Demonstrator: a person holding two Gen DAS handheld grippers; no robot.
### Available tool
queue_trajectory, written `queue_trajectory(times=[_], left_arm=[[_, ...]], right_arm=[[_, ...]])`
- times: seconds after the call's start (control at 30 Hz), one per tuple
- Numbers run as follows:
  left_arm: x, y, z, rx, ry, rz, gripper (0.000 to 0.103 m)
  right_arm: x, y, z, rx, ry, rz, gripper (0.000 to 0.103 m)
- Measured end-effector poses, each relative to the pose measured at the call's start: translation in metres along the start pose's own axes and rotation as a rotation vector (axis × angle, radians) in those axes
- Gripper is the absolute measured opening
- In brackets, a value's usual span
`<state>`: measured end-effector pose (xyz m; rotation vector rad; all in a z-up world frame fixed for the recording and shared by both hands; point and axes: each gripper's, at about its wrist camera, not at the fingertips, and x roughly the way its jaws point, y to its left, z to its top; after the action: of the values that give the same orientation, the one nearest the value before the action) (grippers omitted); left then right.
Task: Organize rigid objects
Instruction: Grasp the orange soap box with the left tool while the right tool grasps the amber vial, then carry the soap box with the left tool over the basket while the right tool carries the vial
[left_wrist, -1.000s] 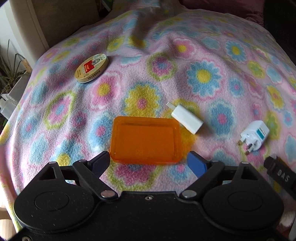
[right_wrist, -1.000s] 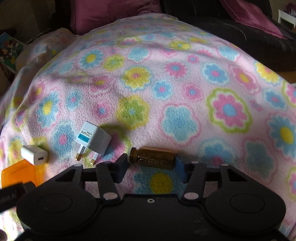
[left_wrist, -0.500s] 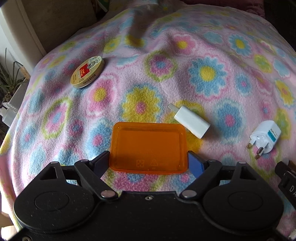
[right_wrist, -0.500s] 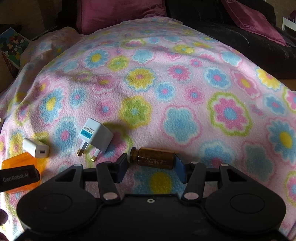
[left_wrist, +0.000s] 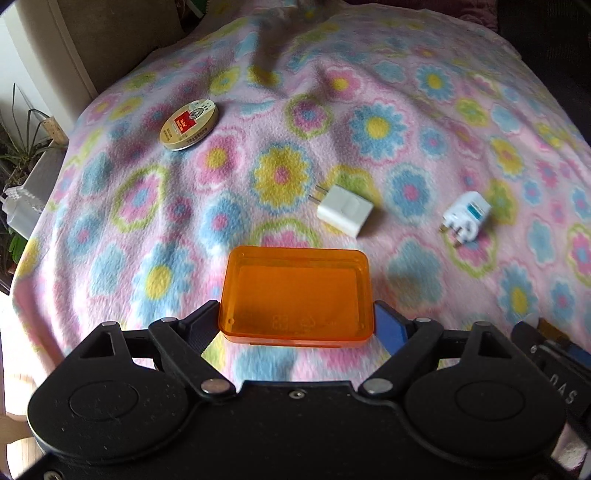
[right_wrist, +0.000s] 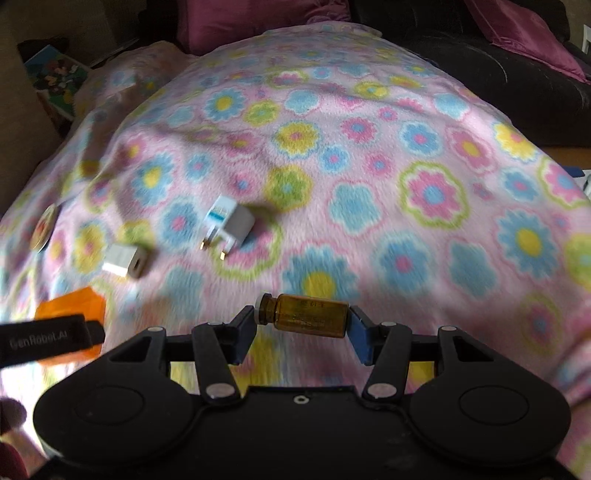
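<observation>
My left gripper (left_wrist: 295, 325) is shut on an orange plastic tray (left_wrist: 295, 295) and holds it above the flowered blanket (left_wrist: 388, 122). My right gripper (right_wrist: 301, 328) is shut on a brown glass bottle (right_wrist: 306, 314) that lies sideways between the fingers, lifted off the blanket. A white USB charger (left_wrist: 345, 216) and a white travel plug (left_wrist: 467, 218) with a blue label lie on the blanket beyond the tray. Both show in the right wrist view, the charger (right_wrist: 125, 260) and the plug (right_wrist: 229, 223). A round tin (left_wrist: 189, 124) lies at the far left.
The blanket covers a raised soft surface that falls away at the edges. Plants (left_wrist: 22, 147) stand at the left. Dark cushions and a sofa (right_wrist: 517, 55) lie behind. The left gripper's body (right_wrist: 48, 338) shows at the left of the right wrist view.
Both grippers have lifted with their loads: the orange tray and the bottle now sit higher over the blanket. The charger and plug appear farther away.
</observation>
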<state>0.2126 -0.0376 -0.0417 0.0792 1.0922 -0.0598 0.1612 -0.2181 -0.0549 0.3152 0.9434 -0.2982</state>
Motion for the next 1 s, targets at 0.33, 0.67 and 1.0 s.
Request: queue_trajectory(times=[0.33,0.67,1.0], left_arm=[[-0.06,0.001,-0.062,0.038,0.007,-0.066,0.083],[-0.093,0.009,-0.124,0.046,0.035,-0.095,0.083],[-0.1,0.022,-0.165,0.016,0.1,-0.096,0.083]], right_arm=[[-0.07,-0.017,-0.071,-0.045,0.058,0.048,0.053],[-0.111,-0.026,-0.129,-0.048,0.142,0.067,0.053],[-0.132,-0.024,-0.155,-0.066,0.222,0.079,0.053]])
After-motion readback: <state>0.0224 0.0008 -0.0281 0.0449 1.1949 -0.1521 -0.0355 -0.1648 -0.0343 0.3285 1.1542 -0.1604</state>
